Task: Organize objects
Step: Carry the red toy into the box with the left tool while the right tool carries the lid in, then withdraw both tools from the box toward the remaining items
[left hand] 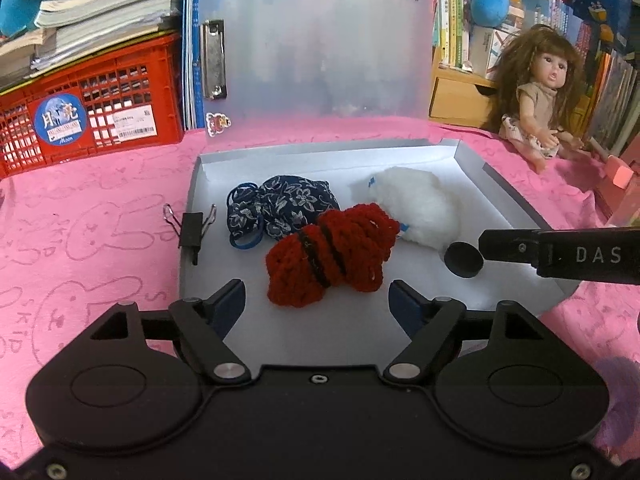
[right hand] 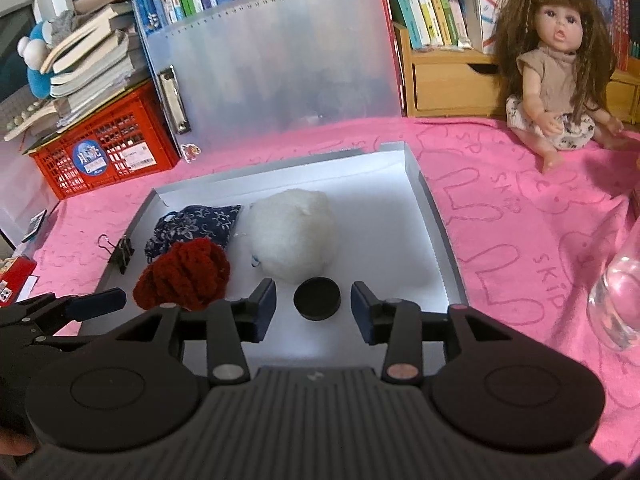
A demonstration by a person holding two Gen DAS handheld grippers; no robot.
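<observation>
A shallow white box (left hand: 516,204) (right hand: 436,216) lies on the pink cloth. In it are a red yarn bundle (left hand: 332,256) (right hand: 184,276), a blue floral pouch (left hand: 280,204) (right hand: 200,224), a white fluffy ball (left hand: 416,208) (right hand: 292,228) and a small black round cap (left hand: 464,259) (right hand: 317,298). My left gripper (left hand: 316,300) is open just in front of the red yarn, holding nothing. My right gripper (right hand: 314,312) is open with the black cap lying on the box floor between its fingertips, untouched; its finger (left hand: 560,254) shows in the left wrist view.
A black binder clip (left hand: 192,228) (right hand: 122,254) grips the box's left wall. A translucent clipboard (left hand: 312,52) leans behind. A red crate (left hand: 88,108) with books stands back left, a doll (left hand: 548,92) (right hand: 560,64) back right, a clear glass (right hand: 618,296) at right.
</observation>
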